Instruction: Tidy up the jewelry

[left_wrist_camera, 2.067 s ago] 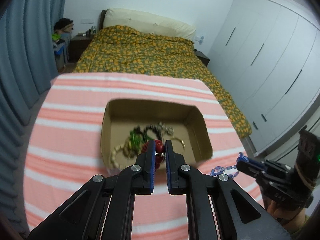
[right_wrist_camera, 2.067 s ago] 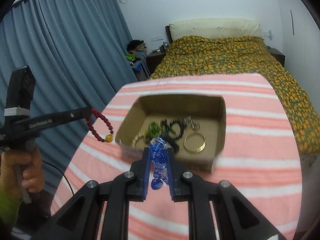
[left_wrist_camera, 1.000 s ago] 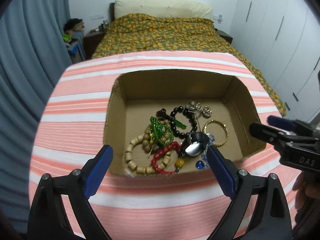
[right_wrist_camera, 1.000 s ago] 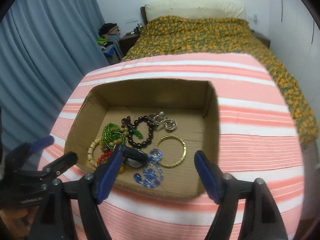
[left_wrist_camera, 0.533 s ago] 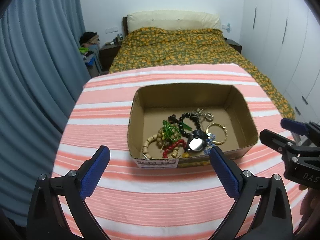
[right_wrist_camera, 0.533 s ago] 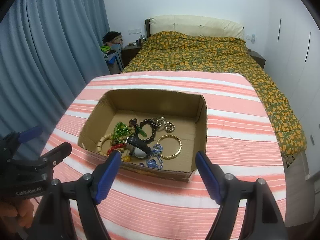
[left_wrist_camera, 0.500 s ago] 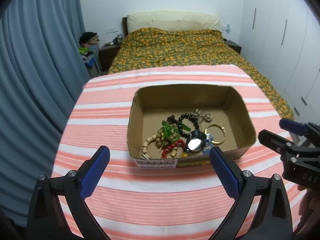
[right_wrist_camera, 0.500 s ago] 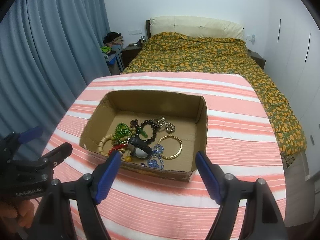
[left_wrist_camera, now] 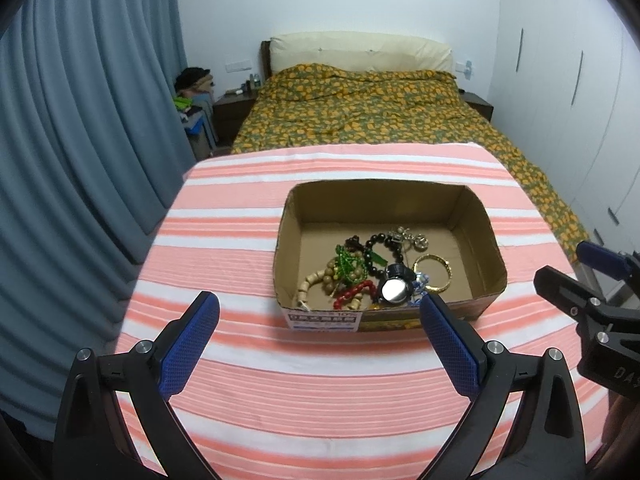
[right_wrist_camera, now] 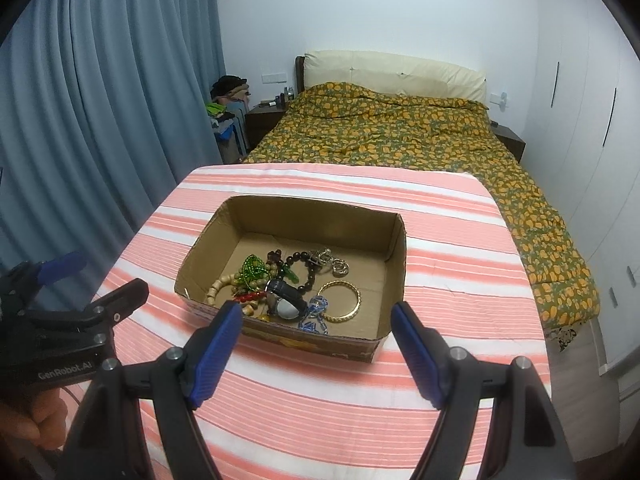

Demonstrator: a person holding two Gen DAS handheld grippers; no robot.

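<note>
An open cardboard box (left_wrist_camera: 488, 232) (right_wrist_camera: 396, 256) sits on the pink and white striped table (left_wrist_camera: 224, 240) (right_wrist_camera: 448, 248). Inside lie a red bead bracelet (left_wrist_camera: 354, 293), green beads (left_wrist_camera: 347, 264) (right_wrist_camera: 253, 266), wooden beads (left_wrist_camera: 316, 280), a black bead bracelet (left_wrist_camera: 372, 252) (right_wrist_camera: 308, 272), a watch (left_wrist_camera: 394, 286) (right_wrist_camera: 286, 300), a gold bangle (left_wrist_camera: 434, 270) (right_wrist_camera: 340, 298), silver rings (right_wrist_camera: 334, 262) and a blue bead bracelet (right_wrist_camera: 314, 316). My left gripper (left_wrist_camera: 320, 314) and right gripper (right_wrist_camera: 318, 320) both hang open and empty above the table, on the near side of the box.
A bed (left_wrist_camera: 368, 112) with an orange-patterned cover lies beyond the table. Blue curtains (left_wrist_camera: 80, 140) hang on the left, white wardrobes (left_wrist_camera: 580, 100) stand on the right. A hand (right_wrist_camera: 36, 416) holds the left gripper at the right wrist view's lower left.
Both grippers released their bracelets into the box, opened wide, and have pulled back and up. The red and blue bracelets now lie in the box.
</note>
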